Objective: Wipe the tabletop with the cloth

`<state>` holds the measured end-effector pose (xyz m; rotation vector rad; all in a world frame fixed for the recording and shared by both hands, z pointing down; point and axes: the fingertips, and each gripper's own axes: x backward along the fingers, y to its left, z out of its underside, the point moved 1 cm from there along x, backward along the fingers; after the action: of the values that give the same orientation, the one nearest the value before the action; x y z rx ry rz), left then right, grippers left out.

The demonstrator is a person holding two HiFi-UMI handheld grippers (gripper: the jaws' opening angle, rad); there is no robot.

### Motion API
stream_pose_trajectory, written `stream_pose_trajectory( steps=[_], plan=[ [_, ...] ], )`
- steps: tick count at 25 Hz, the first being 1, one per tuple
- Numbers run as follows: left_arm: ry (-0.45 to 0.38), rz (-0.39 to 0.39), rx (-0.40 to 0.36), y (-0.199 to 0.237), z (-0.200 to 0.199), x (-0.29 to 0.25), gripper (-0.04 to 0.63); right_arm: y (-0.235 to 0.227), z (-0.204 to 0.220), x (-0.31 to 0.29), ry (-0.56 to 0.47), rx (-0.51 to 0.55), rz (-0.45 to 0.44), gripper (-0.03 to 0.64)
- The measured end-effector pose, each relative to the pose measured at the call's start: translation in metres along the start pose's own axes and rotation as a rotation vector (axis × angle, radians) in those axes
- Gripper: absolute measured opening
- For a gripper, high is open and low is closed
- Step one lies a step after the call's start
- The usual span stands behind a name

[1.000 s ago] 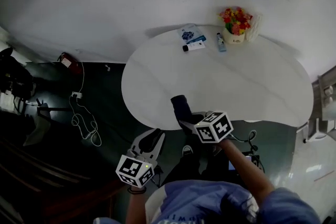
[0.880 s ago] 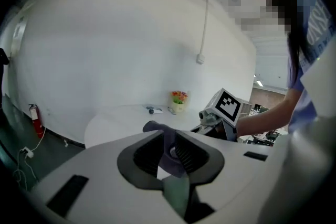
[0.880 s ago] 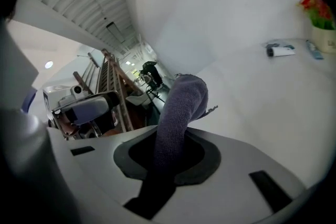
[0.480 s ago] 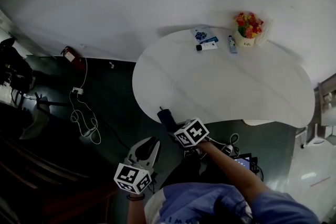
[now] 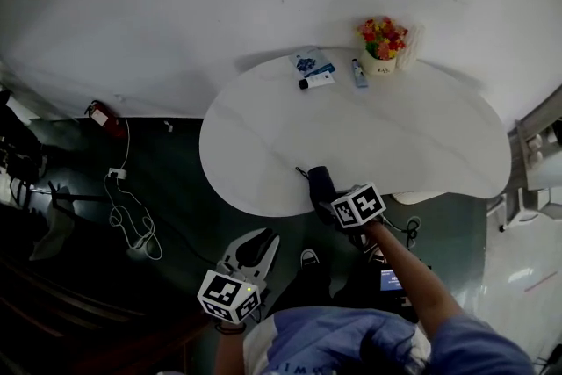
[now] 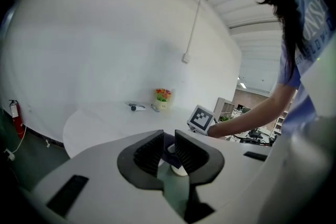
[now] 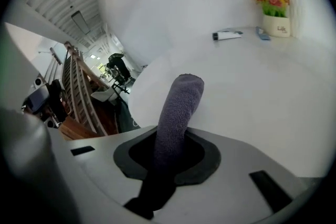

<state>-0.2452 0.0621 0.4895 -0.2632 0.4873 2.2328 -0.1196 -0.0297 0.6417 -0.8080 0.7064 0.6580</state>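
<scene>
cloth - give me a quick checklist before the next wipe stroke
1. Grip on the cloth: ok. The right gripper is shut on it, with a long end sticking out in front.
2. Cloth over the table: ok. It sits at the near edge.
3. Cloth pressed to the surface: cannot tell from any view.
4. Path ahead: ok. The middle of the table is bare; the tube and flower pot stand at the far edge, well apart from the cloth.
5. Left gripper out of the way: ok. It is off the table, over the floor, jaws apart and empty.
</scene>
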Motion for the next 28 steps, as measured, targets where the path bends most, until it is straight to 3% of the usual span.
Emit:
stream_pose_trajectory(
  steps=[9, 22, 28],
  plan=[
    [0.010, 0.098, -0.060, -0.065, -0.025, -0.077, 0.062, -0.126, 0.043, 0.103, -0.076, -0.148, 0.142, 0.074],
    [0.037, 0.308, -0.089, -0.253, -0.035, -0.220, 0.061, -0.313, 0.162, 0.266, -0.118, -0.317, 0.290, 0.074],
    [0.059, 0.363, -0.110, -0.309, -0.032, -0.261, 0.062, -0.383, 0.210, 0.332, -0.165, -0.417, 0.367, 0.074]
  ],
)
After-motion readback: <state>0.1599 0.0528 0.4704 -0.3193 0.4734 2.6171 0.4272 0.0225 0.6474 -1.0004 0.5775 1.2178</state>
